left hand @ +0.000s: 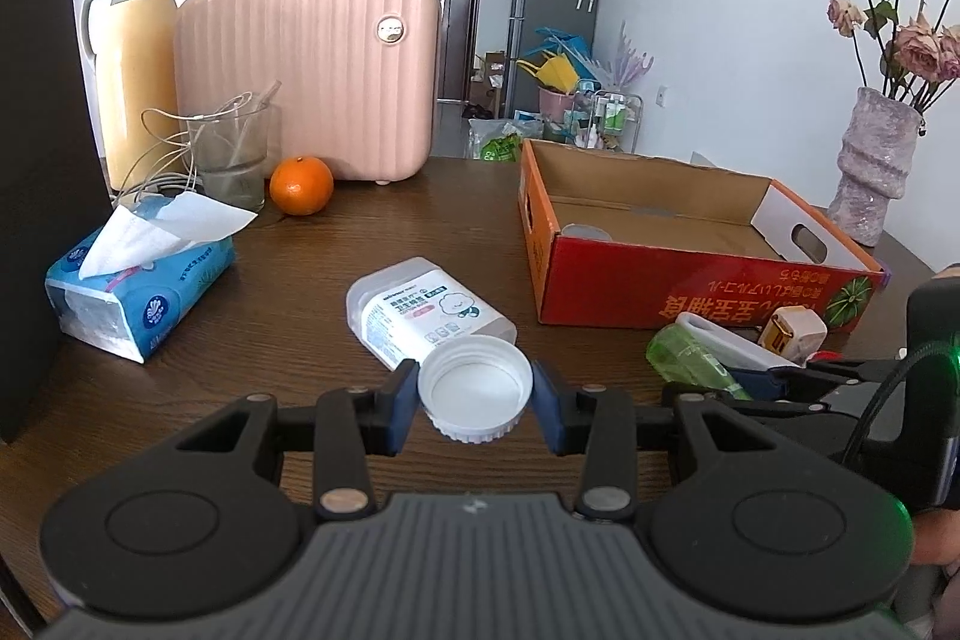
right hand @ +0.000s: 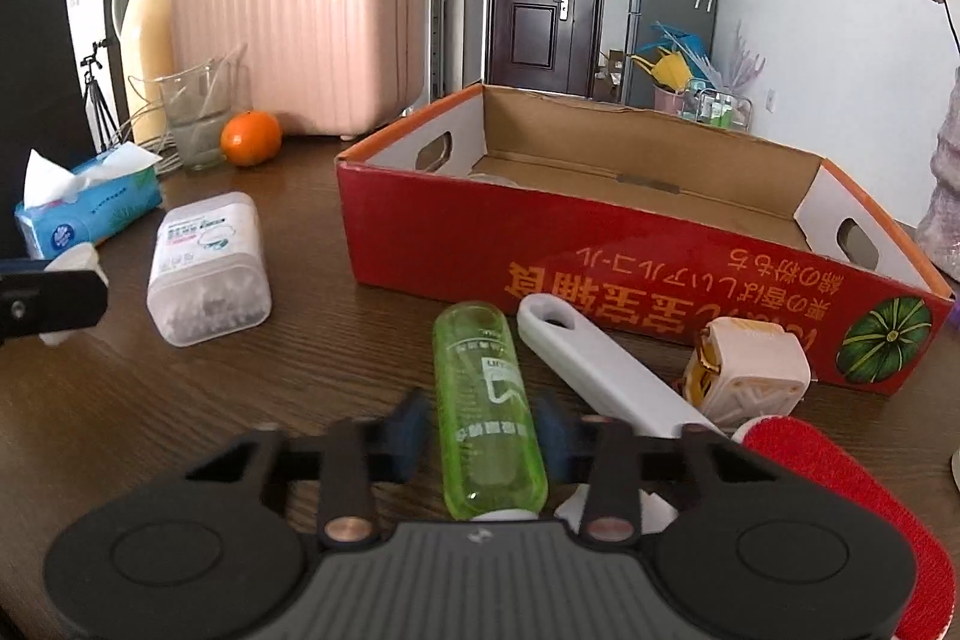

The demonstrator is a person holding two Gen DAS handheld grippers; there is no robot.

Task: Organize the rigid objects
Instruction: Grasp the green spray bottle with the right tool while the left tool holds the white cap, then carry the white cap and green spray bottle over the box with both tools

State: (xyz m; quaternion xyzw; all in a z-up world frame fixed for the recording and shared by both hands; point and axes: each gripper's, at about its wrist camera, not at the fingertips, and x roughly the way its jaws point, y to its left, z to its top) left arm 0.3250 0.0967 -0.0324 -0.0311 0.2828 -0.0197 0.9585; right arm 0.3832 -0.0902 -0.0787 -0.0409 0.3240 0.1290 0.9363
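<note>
My left gripper (left hand: 475, 403) is shut on a white screw cap (left hand: 475, 396), held just above the table with its hollow side facing the camera. Behind it lies a clear cotton-swab box (left hand: 423, 314) on its side. In the right wrist view my right gripper (right hand: 483, 433) is shut on a green translucent bottle (right hand: 487, 406) that lies on the table pointing away. Beside the bottle lie a white flat handle (right hand: 594, 364), a cream and yellow plug adapter (right hand: 747, 370) and a red pad (right hand: 840, 514). A red cardboard box (right hand: 600, 244) stands open behind them.
On the dark wooden table stand a pink case (left hand: 312, 76), a yellow thermos (left hand: 135, 58), a glass with cables (left hand: 231, 154), an orange (left hand: 301, 185), a tissue pack (left hand: 138, 280) and a vase of dried roses (left hand: 873, 160). A black panel (left hand: 36, 160) borders the left.
</note>
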